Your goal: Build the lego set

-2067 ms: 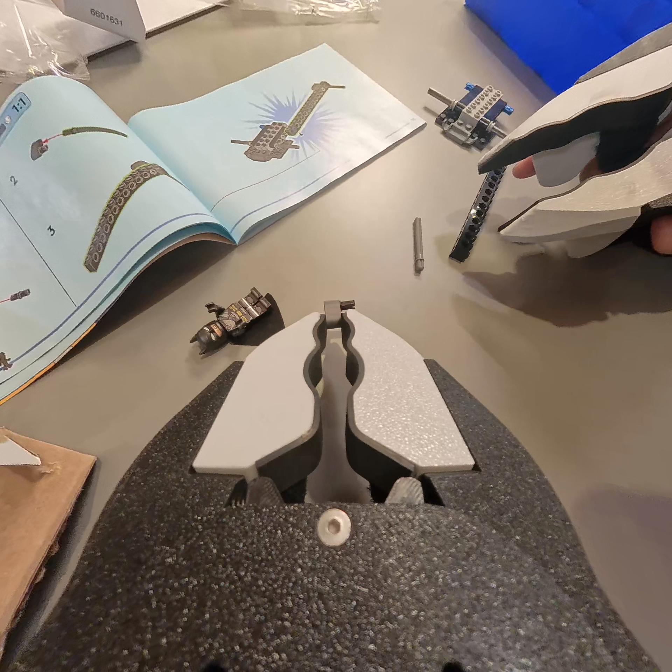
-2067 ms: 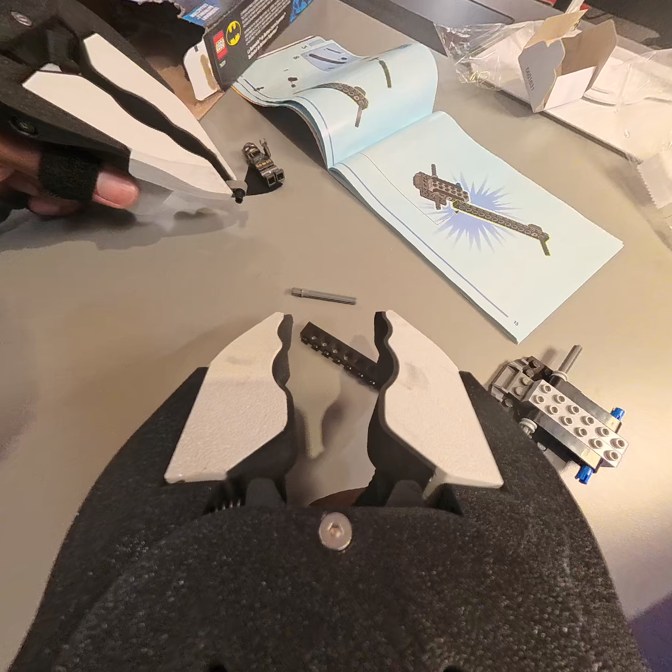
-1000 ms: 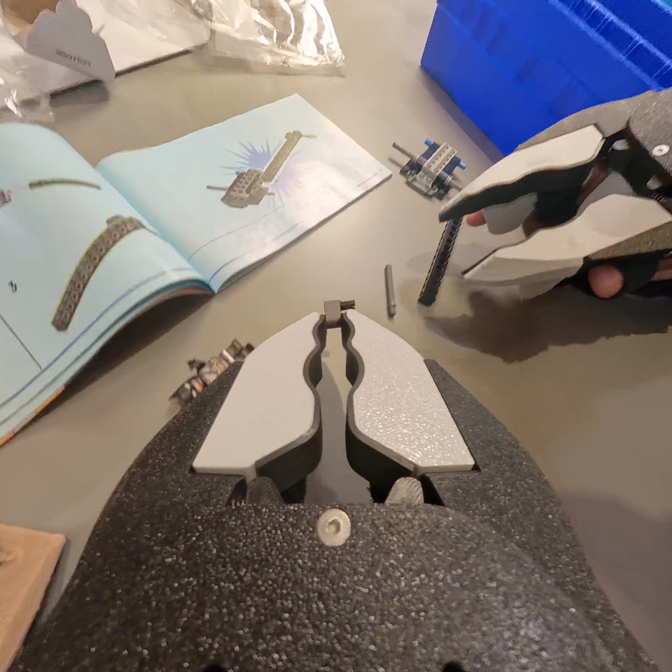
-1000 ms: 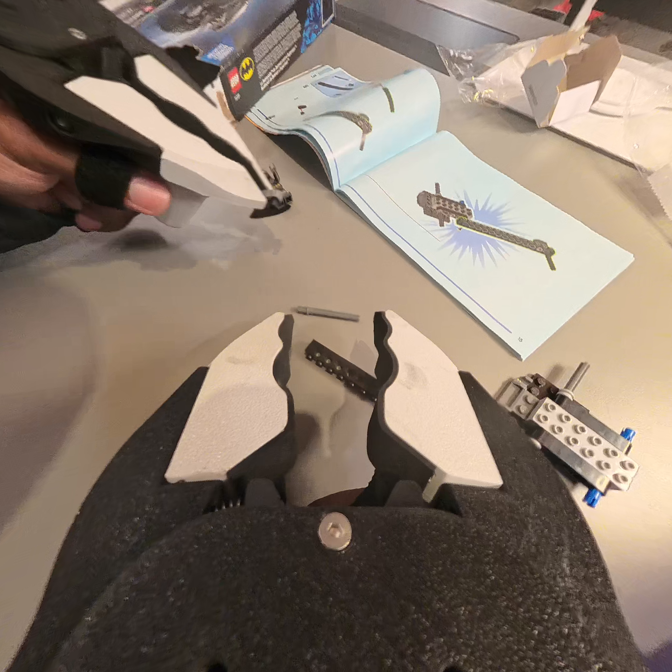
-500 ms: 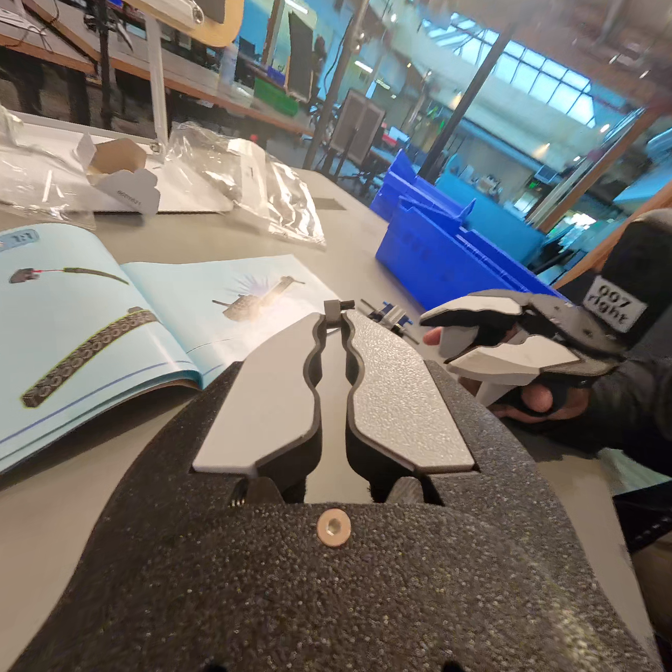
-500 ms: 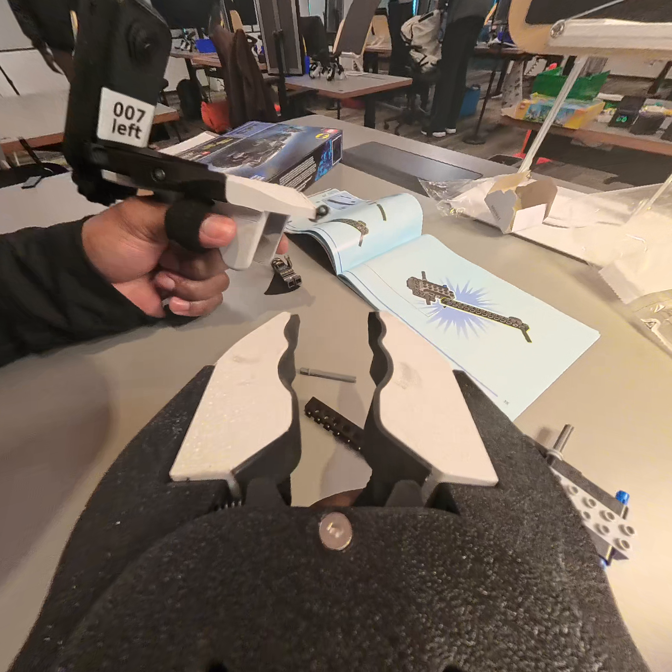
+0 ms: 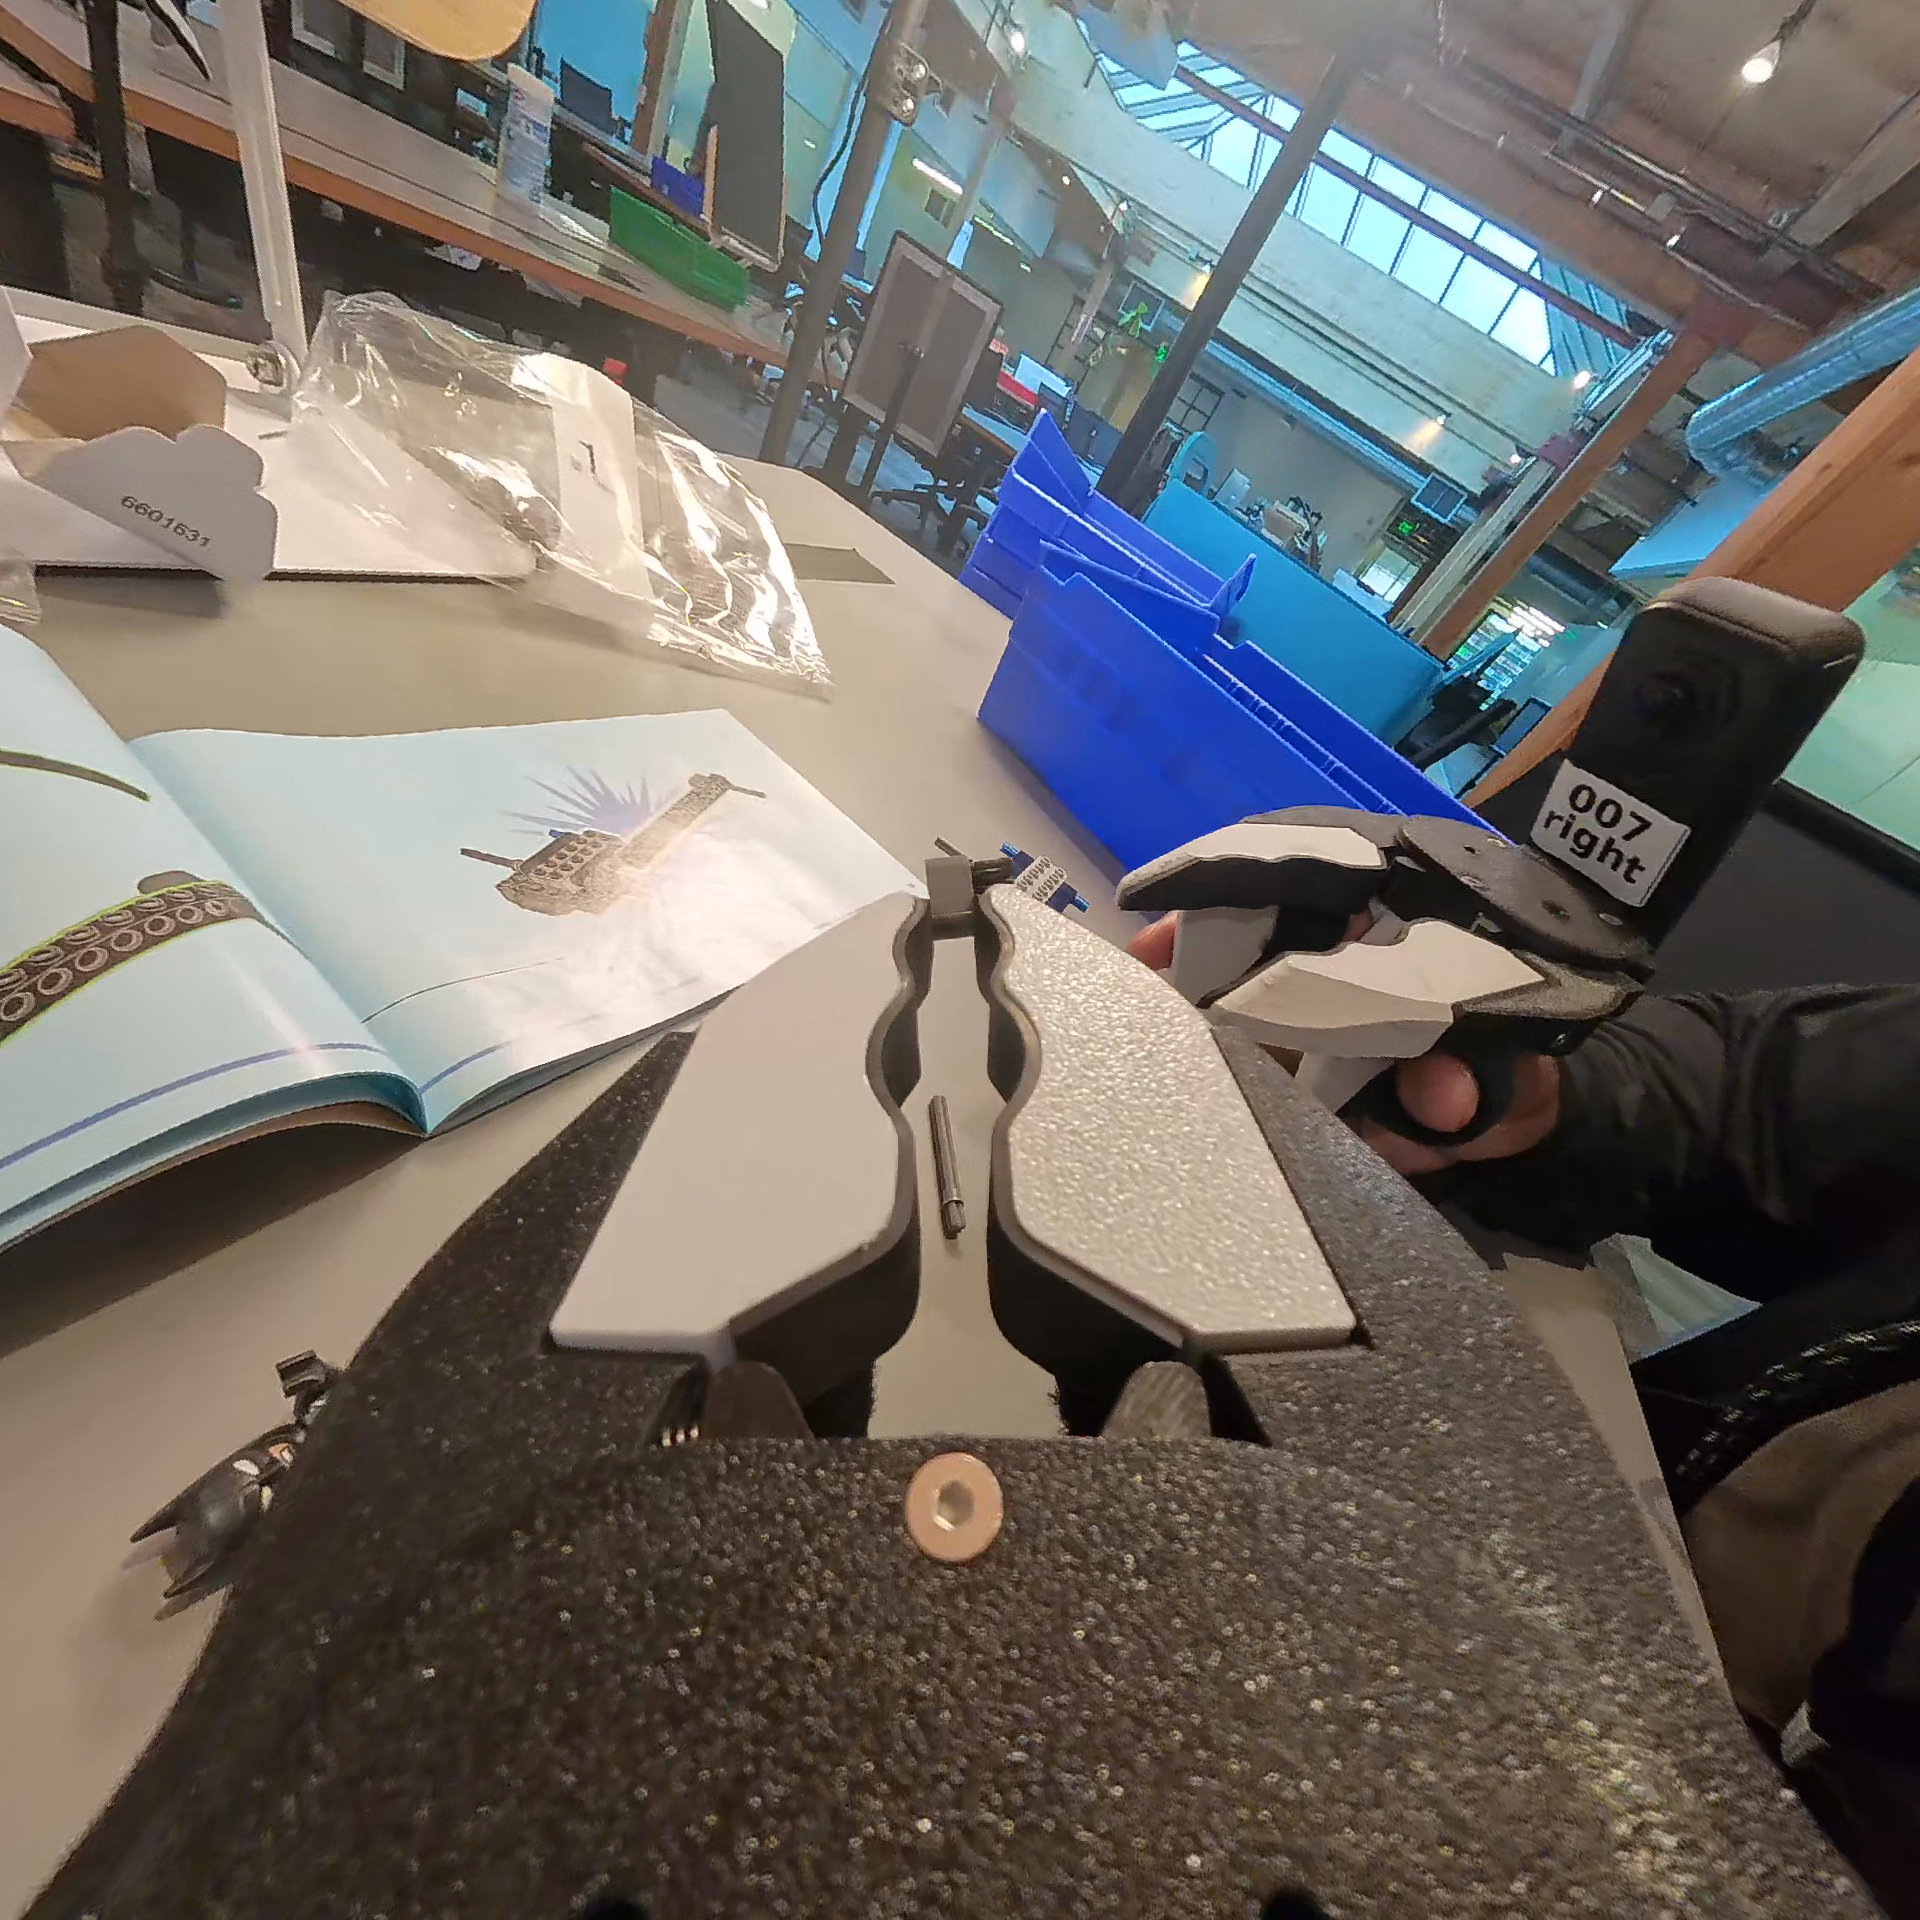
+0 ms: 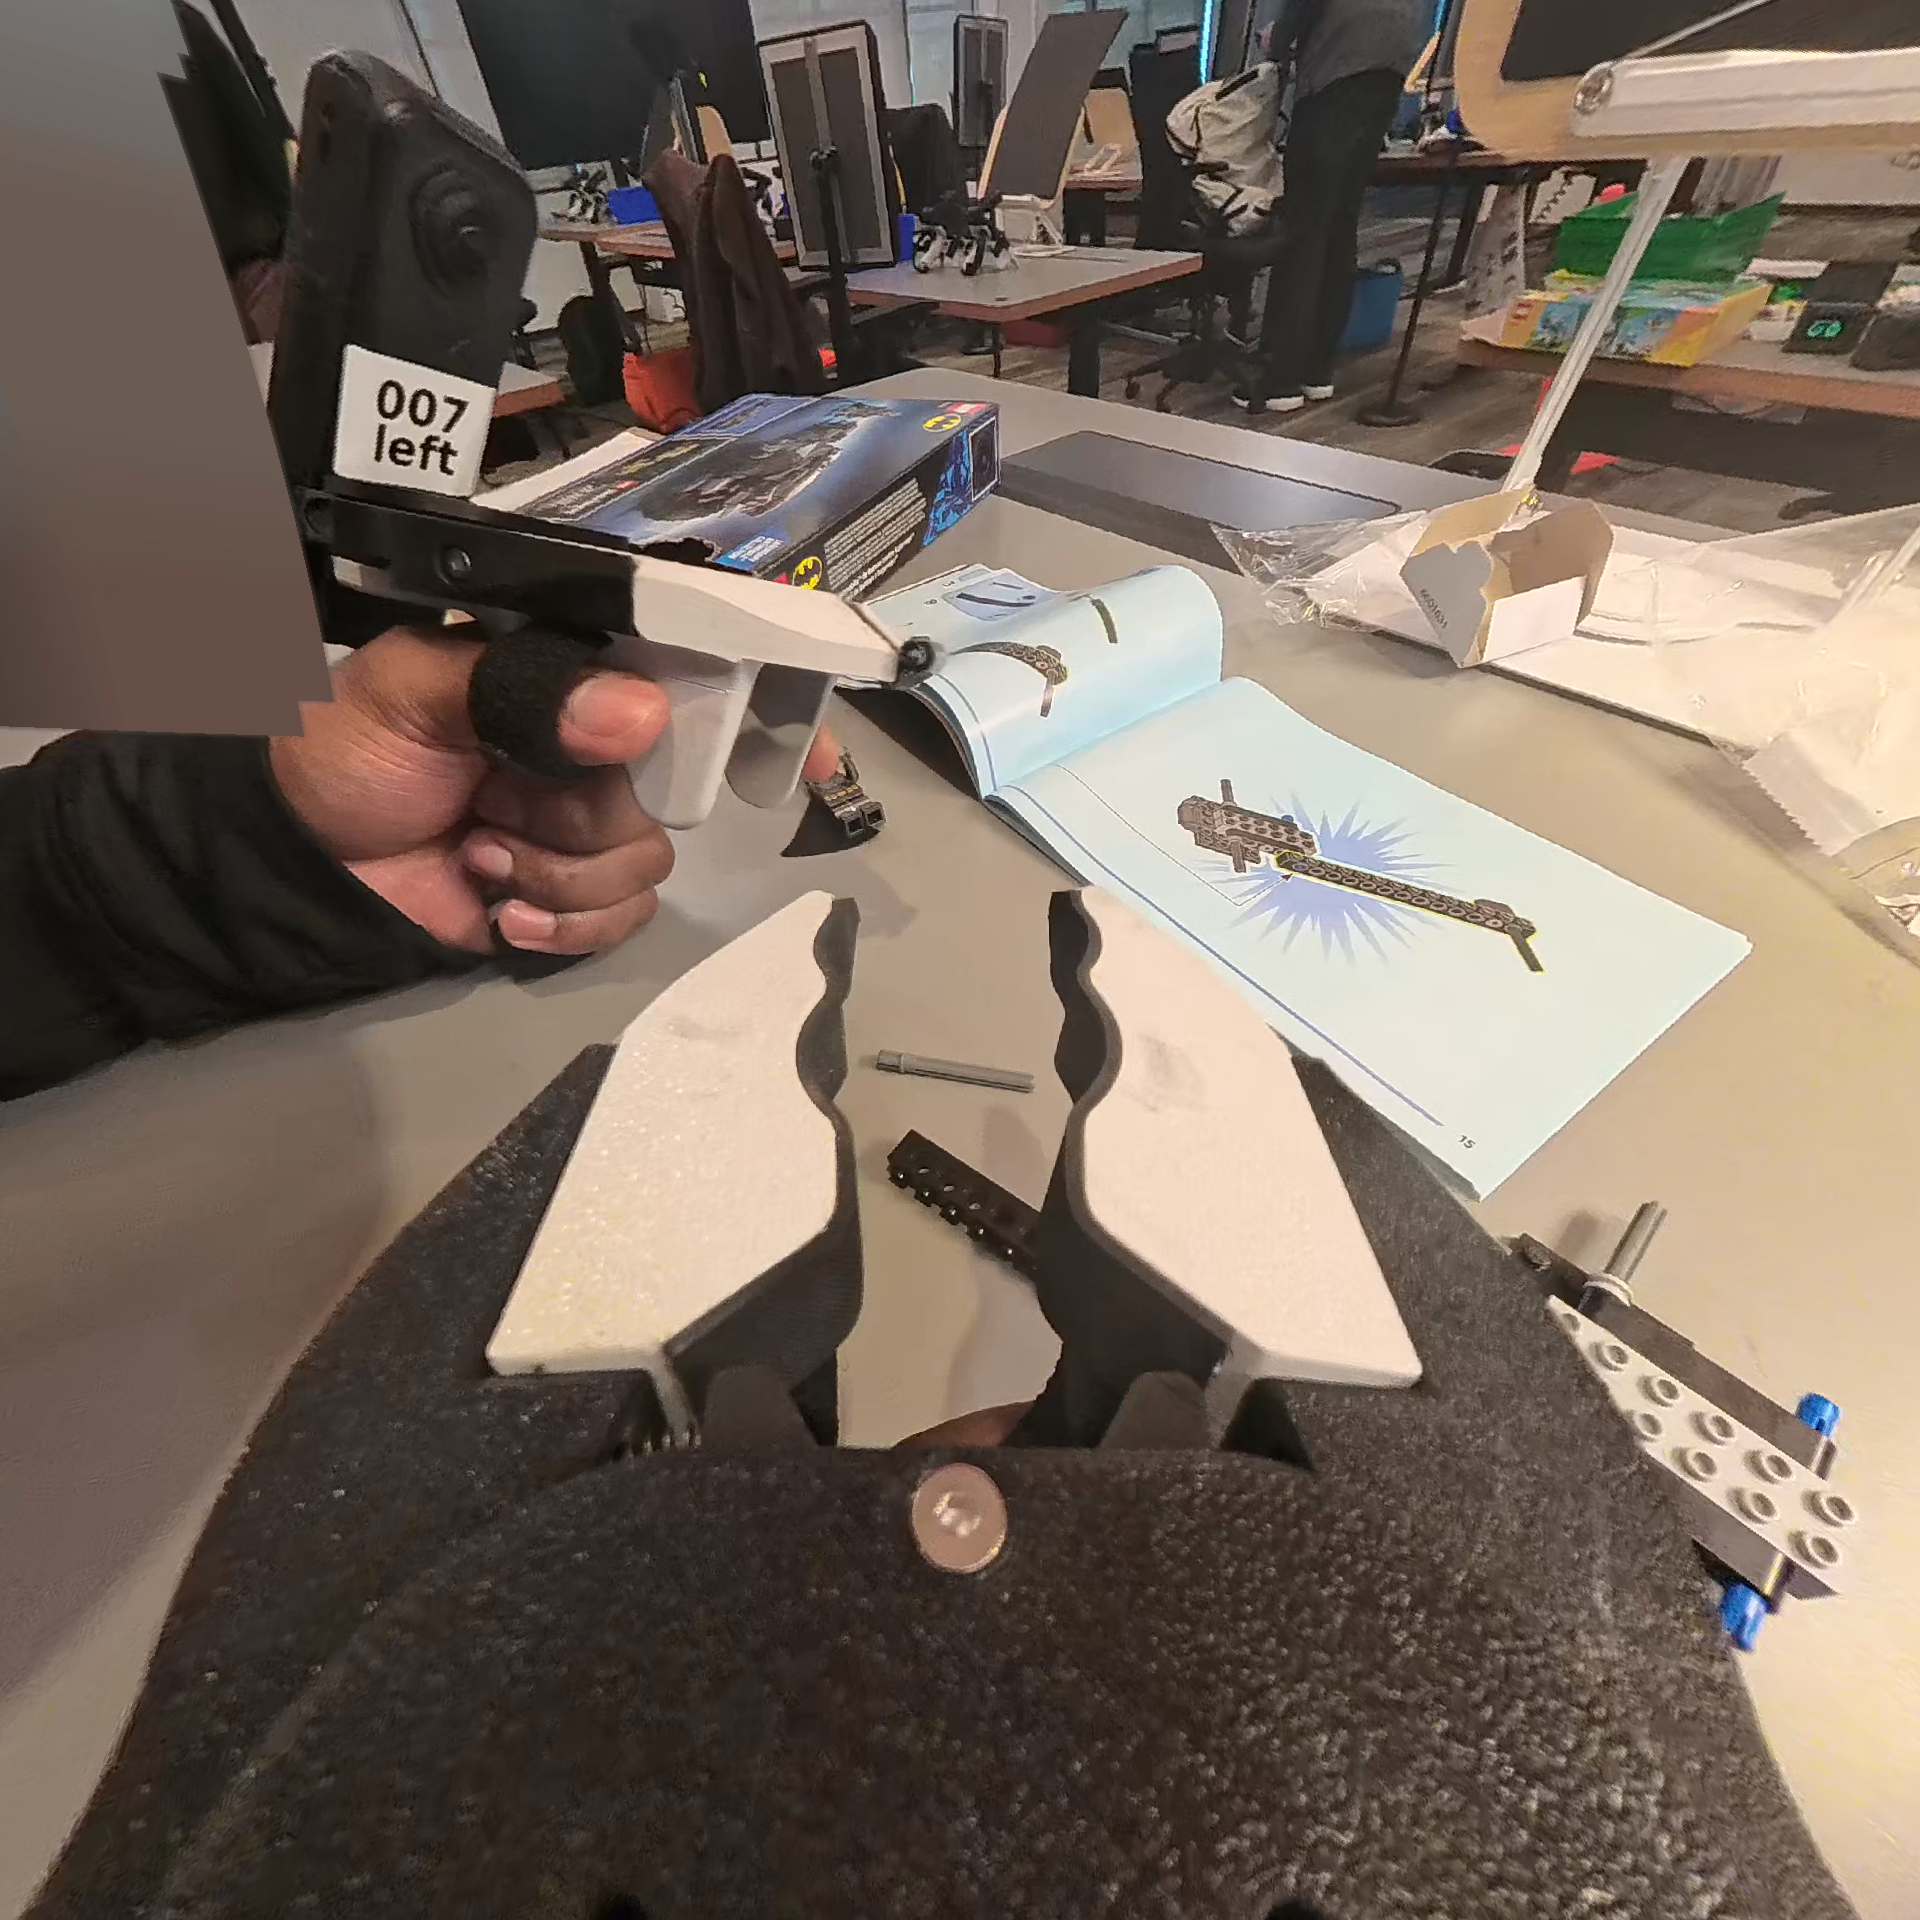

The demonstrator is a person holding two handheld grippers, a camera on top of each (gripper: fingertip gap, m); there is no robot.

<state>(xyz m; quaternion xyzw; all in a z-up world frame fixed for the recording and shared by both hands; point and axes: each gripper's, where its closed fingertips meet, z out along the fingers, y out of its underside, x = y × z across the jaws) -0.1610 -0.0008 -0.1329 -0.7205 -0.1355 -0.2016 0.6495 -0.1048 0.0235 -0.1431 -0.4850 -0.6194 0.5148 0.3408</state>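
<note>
Low in the right wrist view, the right gripper (image 8: 951,914) hangs wide open, empty, over a black holed beam (image 8: 961,1200) and grey axle (image 8: 954,1070). Farther off, upper left, the left gripper (image 8: 902,657) pinches a small dark grey connector piece (image 7: 951,891) above the open booklet (image 8: 1351,894).

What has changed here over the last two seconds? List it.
Both grippers tilted up from looking down at the table to facing the room. The left gripper stayed shut on its small grey connector; the right gripper stayed open and empty. The axle, black beam and booklet did not move.
</note>
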